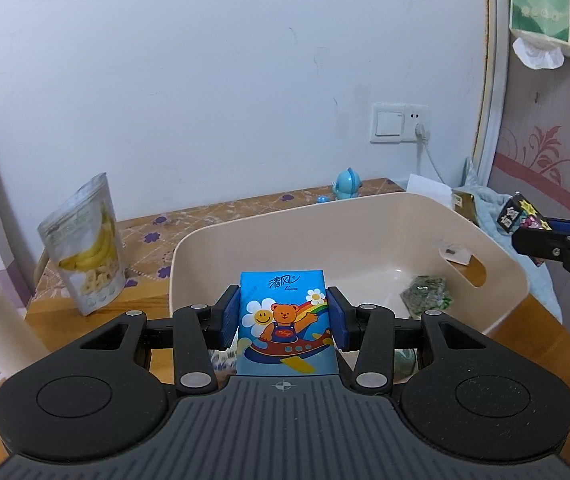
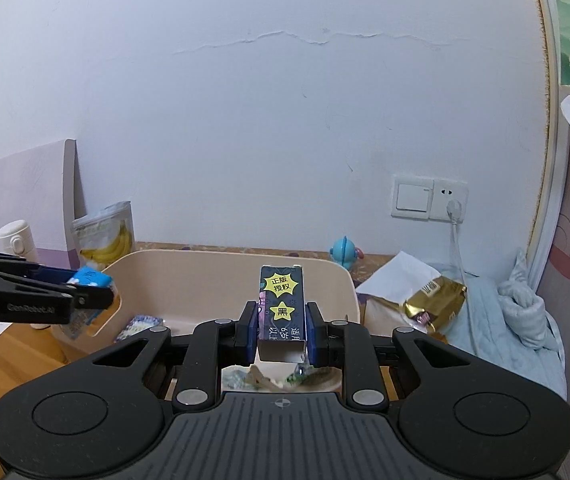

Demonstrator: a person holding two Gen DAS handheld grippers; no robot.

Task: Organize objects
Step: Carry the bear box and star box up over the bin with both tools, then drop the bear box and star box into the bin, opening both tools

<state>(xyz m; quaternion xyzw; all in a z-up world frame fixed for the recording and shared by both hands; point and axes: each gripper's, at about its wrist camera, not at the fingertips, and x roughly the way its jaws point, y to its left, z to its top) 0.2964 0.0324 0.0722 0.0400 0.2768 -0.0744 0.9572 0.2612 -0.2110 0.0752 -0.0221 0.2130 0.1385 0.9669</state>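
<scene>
We hold both items above the beige plastic bin (image 1: pixel 501 276): left claw (image 1: pixel 283 318) pinches the blue tissue pack (image 1: pixel 285 320), right claw (image 2: pixel 281 330) pinches the dark small carton (image 2: pixel 281 308); the banana snack pouch (image 1: pixel 85 252) at left remains on the tabletop (image 1: pixel 57 320).

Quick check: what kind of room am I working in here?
Probably a bedroom or small living room at home: a wooden table against a plastered wall with a switch and socket, a banana snack bag, and a wall tissue holder.

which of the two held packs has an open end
The dark box with yellow stars in the right gripper: its near end gapes open, showing a hollow inside. The blue tissue pack in the left gripper is sealed.
</scene>
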